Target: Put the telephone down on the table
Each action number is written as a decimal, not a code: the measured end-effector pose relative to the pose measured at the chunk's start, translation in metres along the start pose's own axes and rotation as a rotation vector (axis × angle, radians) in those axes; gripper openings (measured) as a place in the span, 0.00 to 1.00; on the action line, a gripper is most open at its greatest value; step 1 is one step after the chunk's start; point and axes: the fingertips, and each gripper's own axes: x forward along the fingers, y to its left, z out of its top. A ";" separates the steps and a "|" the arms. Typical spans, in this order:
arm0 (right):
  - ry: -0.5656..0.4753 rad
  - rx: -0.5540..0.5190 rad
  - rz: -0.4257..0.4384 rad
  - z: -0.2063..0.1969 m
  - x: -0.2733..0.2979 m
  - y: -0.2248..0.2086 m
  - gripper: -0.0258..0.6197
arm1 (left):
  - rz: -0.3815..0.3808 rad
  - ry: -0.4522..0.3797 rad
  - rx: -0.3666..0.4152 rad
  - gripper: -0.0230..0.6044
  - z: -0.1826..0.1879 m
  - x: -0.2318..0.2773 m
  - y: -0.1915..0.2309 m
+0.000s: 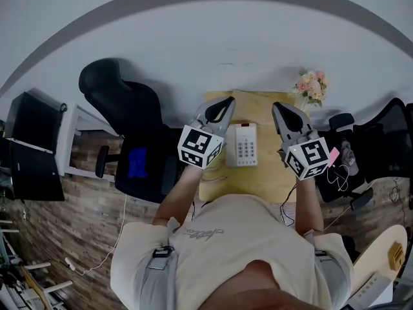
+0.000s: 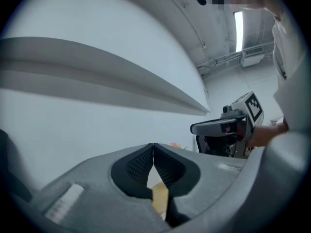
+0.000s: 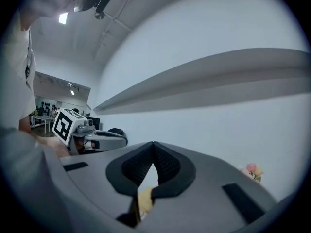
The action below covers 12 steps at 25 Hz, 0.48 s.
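Telephone [image 1: 244, 144], white with a grey keypad, lies flat on the worktop [image 1: 258, 179], about in the middle of it. In the head view it sits between the two tools.

Behind the worktop stands a pale wall [image 1: 193, 24] with one grey band across it, and both tool views look mostly at this wall. The floor [image 1: 77, 218] is of brown wood planks. A big black chair [image 1: 119, 105] stands just at the left side of the worktop, with a blue thing [image 1: 137, 162] on it. A second chair [image 1: 387, 131], also black, stands at the right side. Further left there is a dark monitor [image 1: 29, 150] beside a white rack [image 1: 71, 137]. The worktop is small and of light wood, and the person [image 1: 245, 250] covers its near edge.

The left tool [image 1: 226, 103] is held over the left part of the worktop, and its marker cube [image 1: 201, 146] hides the left edge of the telephone. Its jaws are closed together and have hold of nothing. The right tool [image 1: 279, 107] is held at the right of the telephone, apart from it, and its jaws are also closed with nothing in them.

A small bunch of pink flowers [image 1: 312, 86] stands at the far right corner of the worktop, well apart from the telephone. A little pink tag [image 1: 334, 155] shows just beside the right tool.
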 end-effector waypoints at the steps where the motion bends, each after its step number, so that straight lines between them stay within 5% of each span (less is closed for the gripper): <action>1: -0.002 -0.004 -0.005 0.002 -0.002 -0.002 0.04 | 0.003 -0.001 0.002 0.06 0.001 -0.001 0.000; 12: -0.029 -0.073 -0.027 0.025 -0.011 -0.003 0.04 | 0.017 -0.058 0.025 0.07 0.026 -0.011 0.003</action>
